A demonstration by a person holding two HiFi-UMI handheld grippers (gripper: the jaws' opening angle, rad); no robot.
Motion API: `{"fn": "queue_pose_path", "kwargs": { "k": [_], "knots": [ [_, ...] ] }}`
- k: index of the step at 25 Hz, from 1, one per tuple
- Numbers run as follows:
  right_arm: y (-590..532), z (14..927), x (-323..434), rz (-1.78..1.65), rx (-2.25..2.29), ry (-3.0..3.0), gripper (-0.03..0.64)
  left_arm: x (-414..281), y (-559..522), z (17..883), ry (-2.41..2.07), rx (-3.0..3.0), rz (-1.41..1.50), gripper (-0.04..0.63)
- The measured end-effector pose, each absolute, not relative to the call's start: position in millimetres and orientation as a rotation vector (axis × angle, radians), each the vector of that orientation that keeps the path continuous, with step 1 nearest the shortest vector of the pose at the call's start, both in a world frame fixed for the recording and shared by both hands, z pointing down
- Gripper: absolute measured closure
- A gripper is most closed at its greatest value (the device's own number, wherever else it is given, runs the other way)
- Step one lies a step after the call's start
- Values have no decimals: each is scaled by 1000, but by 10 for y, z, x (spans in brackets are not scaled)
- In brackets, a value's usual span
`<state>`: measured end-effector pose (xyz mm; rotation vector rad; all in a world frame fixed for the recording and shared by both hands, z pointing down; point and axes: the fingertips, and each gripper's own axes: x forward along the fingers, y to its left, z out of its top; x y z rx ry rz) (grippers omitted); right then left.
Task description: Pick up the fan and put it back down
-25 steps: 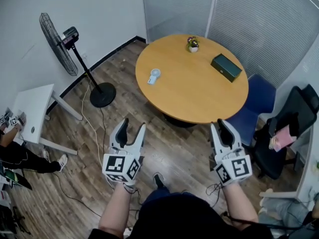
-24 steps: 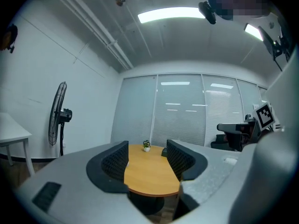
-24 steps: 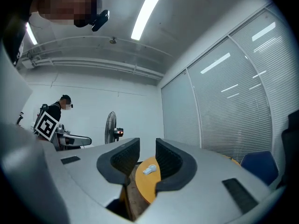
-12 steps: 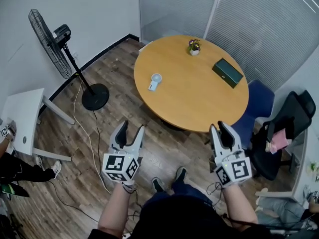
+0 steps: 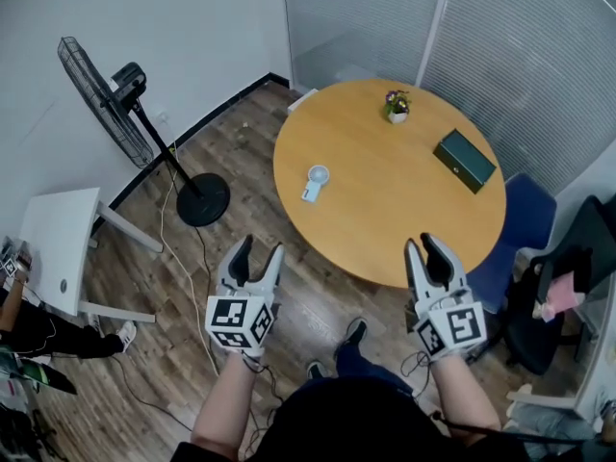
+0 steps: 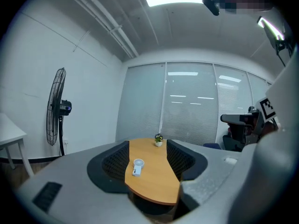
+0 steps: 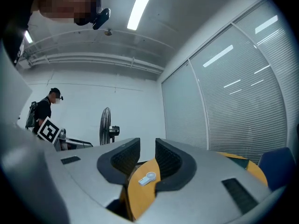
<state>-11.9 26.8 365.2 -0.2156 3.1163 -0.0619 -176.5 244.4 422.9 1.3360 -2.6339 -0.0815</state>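
A small white hand fan (image 5: pixel 314 181) lies flat on the left part of a round wooden table (image 5: pixel 404 229). My two grippers hang over the floor, short of the table's near edge and well away from the fan. The left gripper (image 5: pixel 257 250) is open with nothing between its fingers. In the left gripper view the fan (image 6: pixel 137 167) shows far off between the jaws of the left gripper (image 6: pixel 147 164). The right gripper (image 5: pixel 423 246) is also open, with a narrower gap and nothing held. The right gripper view frames the fan (image 7: pixel 146 178) beyond the right gripper (image 7: pixel 147 158).
A tall black pedestal fan (image 5: pixel 125 99) stands on the floor at left, its cable trailing over the wood. A potted plant (image 5: pixel 396 106) and a dark green box (image 5: pixel 464 161) sit on the table. A blue chair (image 5: pixel 527 227), a black chair (image 5: pixel 568 296) and a white desk (image 5: pixel 58 248) surround it.
The whole view has shifted: the table and small fan now sit closer to me and lower in the picture. Both grippers keep the same pose, with jaws unchanged.
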Motion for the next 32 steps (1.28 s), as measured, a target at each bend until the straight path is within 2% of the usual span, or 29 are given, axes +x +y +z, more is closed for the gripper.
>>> {"fn": "queue_pose_path", "kwargs": {
  "k": [6, 16, 26, 32],
  "knots": [
    [-453, 3702, -645, -119, -193, 3106, 509, -2295, 1825, 4233, -2644, 1283, -9, 350],
    [-1184, 3878, -1133, -218, -174, 3109, 517, -2820, 1058, 4720, -2537, 1254, 136, 350],
    [-1821, 4037, -1346, -234, -509, 3114, 522, -3715, 301, 5994, -2251, 1266, 246, 350],
    [-1968, 4148, -1563, -233, -706, 3115, 525, -4011, -10, 6894, -2037, 1284, 376, 348]
  ]
}}
